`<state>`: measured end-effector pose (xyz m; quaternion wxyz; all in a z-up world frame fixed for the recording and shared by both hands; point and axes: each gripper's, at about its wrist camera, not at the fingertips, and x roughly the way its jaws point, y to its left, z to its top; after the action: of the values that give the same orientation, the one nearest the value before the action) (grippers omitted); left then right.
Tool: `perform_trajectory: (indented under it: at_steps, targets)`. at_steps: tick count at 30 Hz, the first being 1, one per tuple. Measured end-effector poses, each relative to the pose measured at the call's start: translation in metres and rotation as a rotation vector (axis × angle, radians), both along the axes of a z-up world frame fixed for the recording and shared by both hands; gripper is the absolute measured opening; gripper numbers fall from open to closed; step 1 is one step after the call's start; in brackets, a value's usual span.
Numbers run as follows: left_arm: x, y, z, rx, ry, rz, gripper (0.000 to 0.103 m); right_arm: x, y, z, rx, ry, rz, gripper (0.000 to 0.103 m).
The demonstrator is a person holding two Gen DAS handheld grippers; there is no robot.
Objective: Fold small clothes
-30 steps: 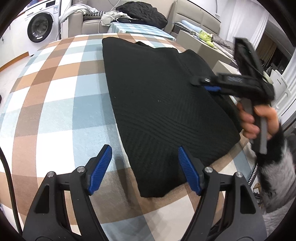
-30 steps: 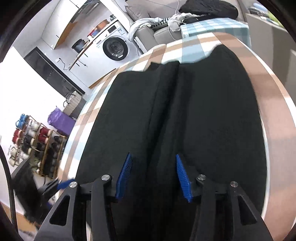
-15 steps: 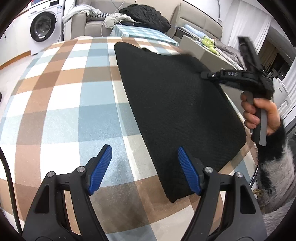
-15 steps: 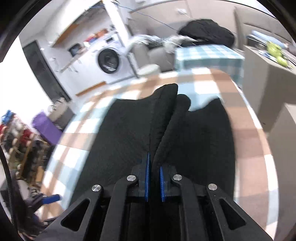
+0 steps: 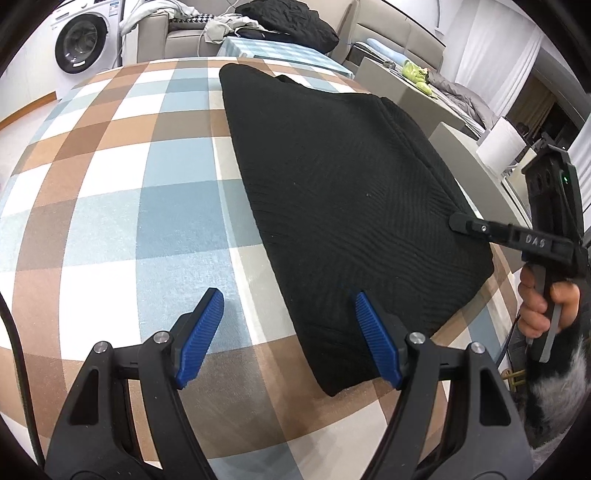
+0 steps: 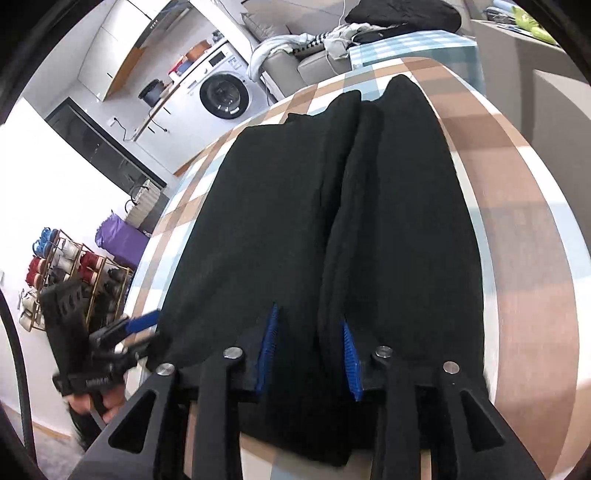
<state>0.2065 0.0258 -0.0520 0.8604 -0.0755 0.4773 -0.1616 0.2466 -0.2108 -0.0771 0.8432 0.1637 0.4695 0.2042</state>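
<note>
A black knit garment (image 5: pixel 351 206) lies folded lengthwise on the plaid-covered table (image 5: pixel 129 206). My left gripper (image 5: pixel 288 332) hovers open over the garment's near left corner. Its right pad (image 5: pixel 373 343) is above the cloth and its left pad is above bare table, and nothing is gripped. My right gripper (image 6: pixel 308 343) sits at the garment's (image 6: pixel 406 221) right edge. Its jaws are opening, and a raised ridge of the black cloth still stands between the parted pads. From the left wrist view the right gripper (image 5: pixel 460 223) rests its tip on that edge, and a hand holds it.
The table's right edge (image 5: pixel 495 295) runs just past the garment. Behind the table are a washing machine (image 5: pixel 79 38), a sofa heaped with clothes (image 5: pixel 288 18) and a paper roll (image 5: pixel 498 144). A shoe rack (image 6: pixel 70 269) stands on the floor to the left.
The right gripper shut on a fold of the garment, drew it toward the table's right edge, and its pads have now parted again. The left gripper stayed open and nearly still.
</note>
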Motion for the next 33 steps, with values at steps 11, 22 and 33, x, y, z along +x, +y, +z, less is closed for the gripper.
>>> perform_trajectory:
  at_steps: [11,22,33]
  targets:
    - [0.010,-0.003,-0.003,-0.024,0.004,0.015,0.072,-0.006,-0.012,0.019,-0.063,-0.054,-0.048,0.031]
    - [0.064,-0.014,-0.007,-0.048,-0.039,0.089,0.028,0.015,-0.056,0.011,-0.195,-0.028,-0.220,0.039]
    - [0.057,0.013,-0.003,-0.035,-0.074,0.153,0.011,0.035,-0.007,0.002,-0.195,-0.016,-0.115,0.016]
